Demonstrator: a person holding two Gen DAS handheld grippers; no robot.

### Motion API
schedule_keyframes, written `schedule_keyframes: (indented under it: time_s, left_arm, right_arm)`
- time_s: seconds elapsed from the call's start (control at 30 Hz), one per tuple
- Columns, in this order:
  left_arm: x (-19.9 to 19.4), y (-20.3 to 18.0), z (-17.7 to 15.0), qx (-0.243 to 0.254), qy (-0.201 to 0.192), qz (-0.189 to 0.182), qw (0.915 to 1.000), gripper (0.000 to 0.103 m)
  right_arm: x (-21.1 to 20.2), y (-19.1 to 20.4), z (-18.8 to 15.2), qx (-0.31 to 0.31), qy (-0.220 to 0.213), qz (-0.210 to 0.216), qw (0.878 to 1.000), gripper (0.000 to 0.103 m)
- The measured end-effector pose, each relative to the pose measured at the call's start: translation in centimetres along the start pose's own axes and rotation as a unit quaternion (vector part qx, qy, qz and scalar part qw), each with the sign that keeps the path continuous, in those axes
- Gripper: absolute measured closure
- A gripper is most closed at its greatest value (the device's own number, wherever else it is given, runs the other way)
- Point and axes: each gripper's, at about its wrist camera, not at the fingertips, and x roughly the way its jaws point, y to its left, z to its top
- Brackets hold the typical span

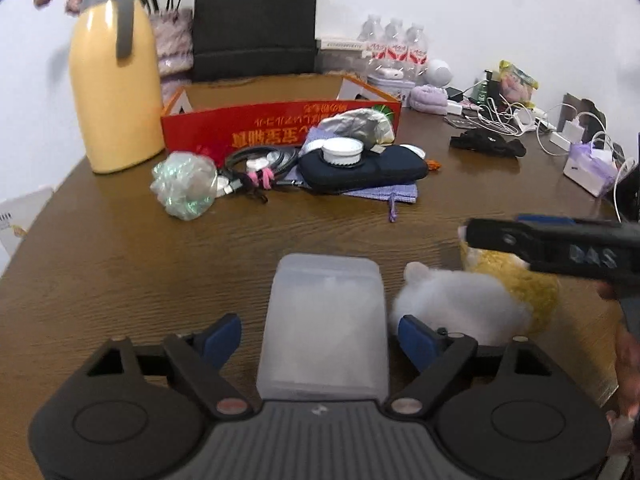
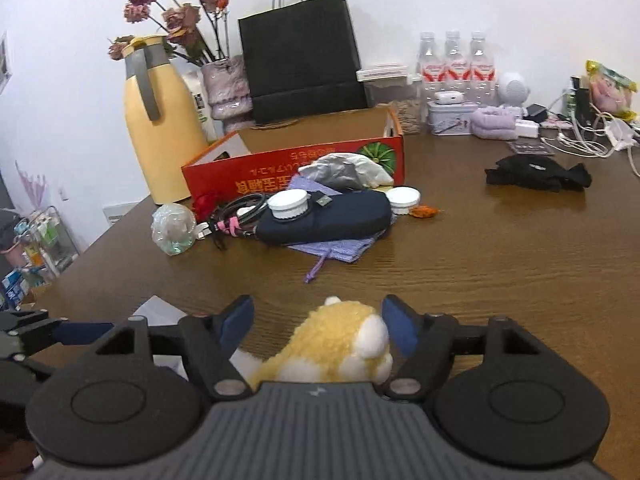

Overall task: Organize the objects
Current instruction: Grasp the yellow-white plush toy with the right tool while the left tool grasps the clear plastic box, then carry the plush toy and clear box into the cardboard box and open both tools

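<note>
A translucent white plastic box [image 1: 324, 328] lies on the brown table [image 1: 160, 272] between the fingers of my left gripper [image 1: 320, 322]. The jaws are open, with a gap showing beside the left blue pad. Just right of the box lies a yellow and white plush toy [image 1: 460, 304]. In the right wrist view the plush toy [image 2: 332, 344] sits between the blue pads of my right gripper [image 2: 318, 308], which stands open around it, the right pad close to its head. One finger of the right gripper [image 1: 532, 244] reaches over the toy's yellow part.
Behind stands a red cardboard box [image 1: 280, 124], open on top, with a yellow thermos jug [image 1: 114, 92] to its left. In front of it lie a dark blue pouch [image 1: 360, 168], a crinkled plastic ball [image 1: 184, 188] and cables. Bottles [image 2: 452, 64] and chargers crowd the back right.
</note>
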Motion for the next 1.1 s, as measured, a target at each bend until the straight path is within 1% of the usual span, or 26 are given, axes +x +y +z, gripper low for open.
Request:
schedule_keyframes:
  time_s: [0.07, 0.1, 0.13, 0.17, 0.2, 0.23, 0.3, 0.33, 0.37, 0.43, 0.53, 0.57, 0.6, 0.7, 0.77, 0.8, 0.87, 0.93, 1.0, 1.03, 1.1]
  left_arm:
    - [1.0, 0.7, 0.1, -0.015, 0.010, 0.002, 0.9998, 0.017]
    - [1.4, 0.9, 0.1, -0.016, 0.016, 0.008, 0.9997, 0.020]
    - [1.7, 0.9, 0.0, -0.011, 0.016, 0.022, 0.9996, 0.023]
    - [1.8, 1.0, -0.2, -0.009, 0.016, 0.042, 0.9989, 0.029]
    - [1.9, 1.1, -0.3, -0.011, 0.012, 0.063, 0.9979, 0.031]
    - [1.7, 1.4, -0.2, -0.021, 0.010, 0.070, 0.9973, 0.032]
    - [1.4, 2.2, 0.0, -0.046, 0.011, 0.040, 0.9981, 0.025]
    - [1.3, 2.3, 0.1, -0.050, 0.011, 0.027, 0.9983, 0.024]
    - [1.3, 2.2, 0.2, -0.047, 0.010, 0.022, 0.9986, 0.024]
    - [1.9, 2.0, 0.4, -0.034, 0.013, 0.034, 0.9988, 0.025]
    - [2.6, 1.7, 0.7, -0.022, 0.014, 0.047, 0.9986, 0.027]
    - [2.6, 1.6, 0.8, -0.022, 0.014, 0.047, 0.9985, 0.032]
    - [2.5, 1.6, 0.9, -0.022, 0.010, 0.047, 0.9986, 0.039]
    - [2.3, 1.7, 1.2, -0.023, 0.007, 0.030, 0.9993, 0.039]
    - [1.5, 1.6, 1.5, -0.017, -0.016, 0.033, 0.9992, 0.039]
    - [1.0, 1.7, 2.0, -0.015, -0.027, 0.035, 0.9989, 0.039]
    - [-0.1, 2.3, 4.0, -0.015, -0.052, 0.030, 0.9981, 0.039]
    - [-0.7, 3.2, 7.3, -0.010, -0.076, 0.017, 0.9969, 0.039]
    - [-0.5, 4.5, 11.4, -0.012, -0.086, -0.003, 0.9962, 0.039]
    - [0.0, 5.3, 13.8, -0.016, -0.089, -0.006, 0.9959, 0.039]
    - [1.5, 6.2, 18.5, -0.010, -0.094, 0.009, 0.9955, 0.039]
  right_arm:
    - [-0.3, 0.1, -0.2, 0.004, 0.004, -0.018, 1.000, 0.029]
    - [-0.3, 0.0, -0.4, 0.007, 0.007, -0.026, 1.000, 0.029]
    - [-0.3, -0.1, -0.6, 0.012, 0.009, -0.032, 0.999, 0.029]
    - [-0.4, -0.2, -0.9, 0.020, 0.008, -0.034, 0.999, 0.029]
    - [-0.4, -0.4, -1.1, 0.025, 0.009, -0.037, 0.999, 0.029]
    - [-0.5, -0.4, -1.2, 0.025, 0.010, -0.043, 0.999, 0.029]
    - [-1.0, -0.5, -1.3, 0.026, 0.006, -0.055, 0.998, 0.029]
    - [-1.2, -0.5, -1.1, 0.031, 0.010, -0.054, 0.998, 0.029]
    - [-1.1, -0.5, -1.0, 0.039, 0.016, -0.046, 0.998, 0.028]
    - [-0.3, -0.3, -0.8, 0.048, 0.033, -0.021, 0.998, 0.028]
    - [1.4, 1.0, -0.7, 0.023, 0.043, -0.033, 0.998, 0.035]
    - [1.9, 1.4, -0.6, 0.014, 0.044, -0.034, 0.998, 0.046]
    - [2.4, 1.7, -0.5, 0.002, 0.045, -0.037, 0.998, 0.056]
    - [3.0, 2.1, -0.1, -0.021, 0.039, -0.038, 0.998, 0.060]
    - [2.7, 2.4, 0.1, -0.036, 0.033, -0.026, 0.998, 0.062]
    - [2.4, 2.4, 0.4, -0.032, 0.025, -0.020, 0.999, 0.062]
    - [1.0, 2.0, 1.8, -0.012, -0.001, 0.002, 1.000, 0.062]
    - [-0.4, 1.7, 4.0, -0.004, -0.038, 0.022, 0.999, 0.062]
    - [-1.1, 1.8, 7.2, -0.016, -0.080, 0.035, 0.996, 0.062]
    - [-0.8, 1.7, 9.2, -0.026, -0.097, 0.041, 0.994, 0.062]
    - [1.4, 1.3, 13.5, -0.038, -0.112, 0.040, 0.992, 0.062]
